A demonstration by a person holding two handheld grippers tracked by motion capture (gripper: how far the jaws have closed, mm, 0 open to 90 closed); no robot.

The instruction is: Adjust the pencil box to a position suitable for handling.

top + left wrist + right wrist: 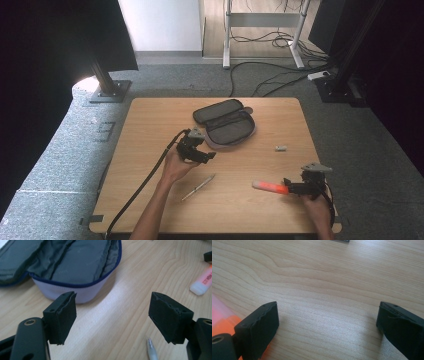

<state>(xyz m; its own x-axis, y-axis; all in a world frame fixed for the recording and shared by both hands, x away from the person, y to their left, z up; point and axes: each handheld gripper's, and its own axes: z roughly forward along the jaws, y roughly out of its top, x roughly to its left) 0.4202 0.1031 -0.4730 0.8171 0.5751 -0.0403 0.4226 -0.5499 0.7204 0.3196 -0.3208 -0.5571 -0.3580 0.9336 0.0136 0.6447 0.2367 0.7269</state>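
pen [198, 187] lies flat on the worktop [150, 165], just below the left gripper [202, 156], between that hand and the orange highlighter [270, 187]; the open pencil case [225, 122] sits beyond it, mouth up. the left fingers [61, 317] are spread with nothing between them, and in the left gripper view the pen's tip [152, 350] shows low, beside the right-hand finger. to do the pick well, i'd judge the hand should turn so the fingers straddle the barrel across its width, near the middle, then settle low before closing. the right gripper [290, 186] rests beside the highlighter, its fingers [259, 327] spread on bare wood; the highlighter lies outside them.
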